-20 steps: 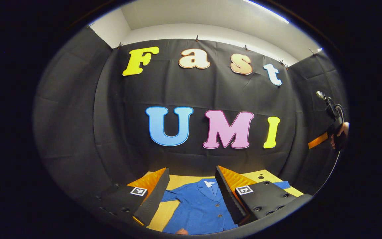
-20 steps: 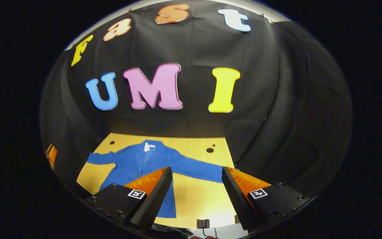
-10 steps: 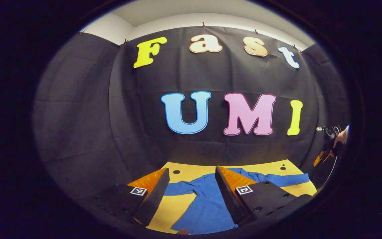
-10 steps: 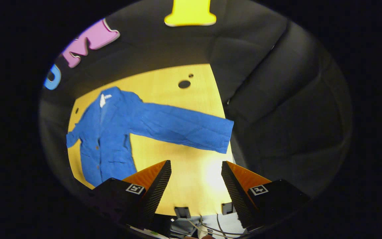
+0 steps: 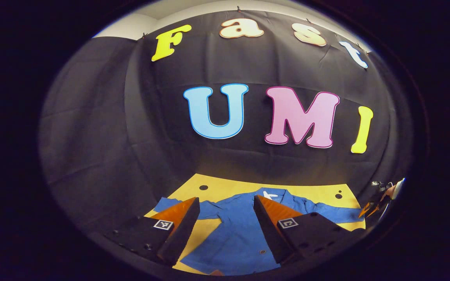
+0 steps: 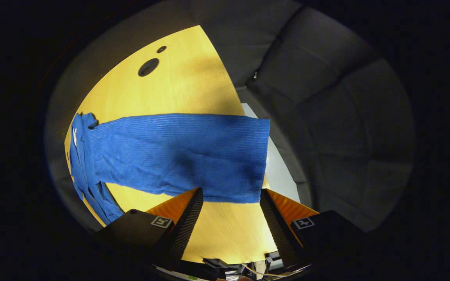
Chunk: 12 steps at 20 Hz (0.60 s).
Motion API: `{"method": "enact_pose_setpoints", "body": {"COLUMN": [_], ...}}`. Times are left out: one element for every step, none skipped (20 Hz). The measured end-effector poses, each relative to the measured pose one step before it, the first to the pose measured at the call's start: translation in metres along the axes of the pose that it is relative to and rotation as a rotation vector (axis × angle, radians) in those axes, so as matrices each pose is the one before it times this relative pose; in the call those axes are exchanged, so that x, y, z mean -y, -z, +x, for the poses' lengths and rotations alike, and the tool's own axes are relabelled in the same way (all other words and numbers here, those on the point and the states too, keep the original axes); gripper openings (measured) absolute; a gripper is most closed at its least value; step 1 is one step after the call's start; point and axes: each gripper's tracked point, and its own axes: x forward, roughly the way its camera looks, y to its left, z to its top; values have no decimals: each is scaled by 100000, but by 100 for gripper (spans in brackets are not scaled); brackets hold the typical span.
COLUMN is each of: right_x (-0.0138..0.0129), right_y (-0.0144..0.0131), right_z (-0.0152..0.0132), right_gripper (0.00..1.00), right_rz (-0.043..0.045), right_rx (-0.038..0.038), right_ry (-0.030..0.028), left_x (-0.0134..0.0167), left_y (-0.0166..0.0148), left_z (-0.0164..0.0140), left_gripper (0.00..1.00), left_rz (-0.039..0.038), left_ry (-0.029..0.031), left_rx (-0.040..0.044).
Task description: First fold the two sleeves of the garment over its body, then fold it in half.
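Observation:
A blue buttoned shirt [image 5: 240, 230] lies flat on the yellow table [image 5: 307, 192], collar toward the back wall, both sleeves spread outward. In the left gripper view my left gripper [image 5: 227, 228] hangs open above the shirt's body and left sleeve [image 5: 170, 203]. The right gripper [image 5: 373, 203] and a hand show small at the far right edge. In the right gripper view my right gripper [image 6: 231, 212] is open just above the cuff end of the right sleeve [image 6: 178, 156], which reaches to the table's right edge; the shirt's body [image 6: 82, 164] lies far left.
The table [image 6: 178, 78] has round holes [image 6: 148, 67] near its back corners. Black cloth walls close in on all sides. Cables and small clips [image 6: 272, 257] sit below the table's front edge. A pale floor strip [image 6: 279, 171] shows past the right edge.
My right gripper has dropped and tilted down toward the right sleeve's cuff, which now looms large. My left gripper has shifted slightly, bringing the left sleeve more into view.

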Motion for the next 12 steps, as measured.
{"method": "enact_pose_setpoints", "body": {"right_x": [443, 268, -146, 29, 134, 154, -19, -329, -1290, -555, -484, 266], "right_y": [124, 404, -639, -331, 245, 35, 180, -269, -164, 51, -217, 699], "right_z": [892, 774, 253, -279, -42, -193, -136, -57, -103, 275, 340, -96], "right_gripper": [95, 95, 95, 97, 95, 95, 95, 89, 64, 39, 13, 9], "right_rz": [-157, 474, 2936, 2235, -522, -1532, -1626, -8, 4410, 2773, -2641, -4306], "right_rx": [-1810, -1858, 675, 658, -1690, 819, -775, 138, 1568, 1343, 2076, 592], "right_ry": [1244, -240, -1473, -732, 29, 309, 392, -1676, -4945, 1481, -84, 1825], "left_x": [233, 179, 153, 300, 396, 355, 208, -16, -202, -323, -532, -699], "left_y": [131, 7, -8, -52, -137, -29, 89, 122, 190, -53, -22, 7], "left_z": [314, 203, 112, -44, -17, -72, 82, -13, -7, -93, -110, -111], "left_gripper": [80, 80, 80, 80, 80, 80, 80, 80, 80, 80, 80, 80], "left_rz": [1250, 1880, 1803, 1067, 380, 142, 125, -95, -199, 101, 573, 997], "left_ry": [-542, -604, -583, 455, 1213, 1534, 909, 402, 686, 625, 227, -11], "left_rx": [-931, -647, 56, 567, 481, 505, -70, -196, -59, 497, 512, 404]}}
